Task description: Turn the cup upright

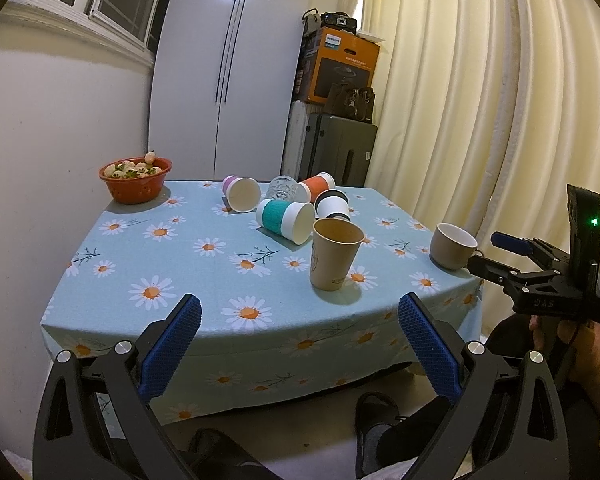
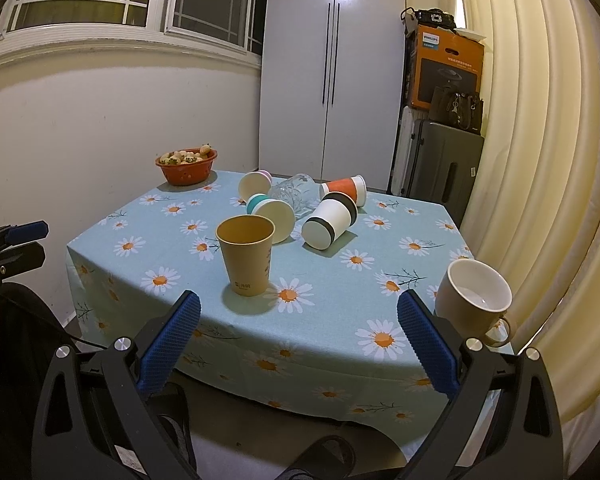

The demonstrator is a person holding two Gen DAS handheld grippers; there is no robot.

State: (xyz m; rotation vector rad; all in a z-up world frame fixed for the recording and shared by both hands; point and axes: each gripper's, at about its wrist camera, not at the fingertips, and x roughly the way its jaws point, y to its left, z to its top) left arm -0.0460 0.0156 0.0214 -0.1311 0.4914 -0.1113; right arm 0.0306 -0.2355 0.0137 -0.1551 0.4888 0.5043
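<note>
Several cups lie on their sides mid-table: a teal-sleeved cup (image 1: 286,221) (image 2: 271,219), a black-banded white cup (image 1: 332,205) (image 2: 329,224), an orange-sleeved cup (image 1: 315,187) (image 2: 344,189), a purple cup (image 1: 241,193) (image 2: 254,185) and a clear glass (image 1: 282,188) (image 2: 294,192). A brown paper cup (image 1: 334,254) (image 2: 246,256) and a beige mug (image 1: 452,246) (image 2: 474,300) stand upright near the front. My left gripper (image 1: 300,320) and right gripper (image 2: 299,318) are open and empty, held back from the table's front edge.
The table wears a light-blue daisy cloth (image 1: 204,264) (image 2: 340,292). An orange bowl of fruit (image 1: 135,179) (image 2: 186,166) stands at the back left. A white wall is left, curtains right, a cabinet and stacked boxes behind. The right gripper shows in the left wrist view (image 1: 540,276).
</note>
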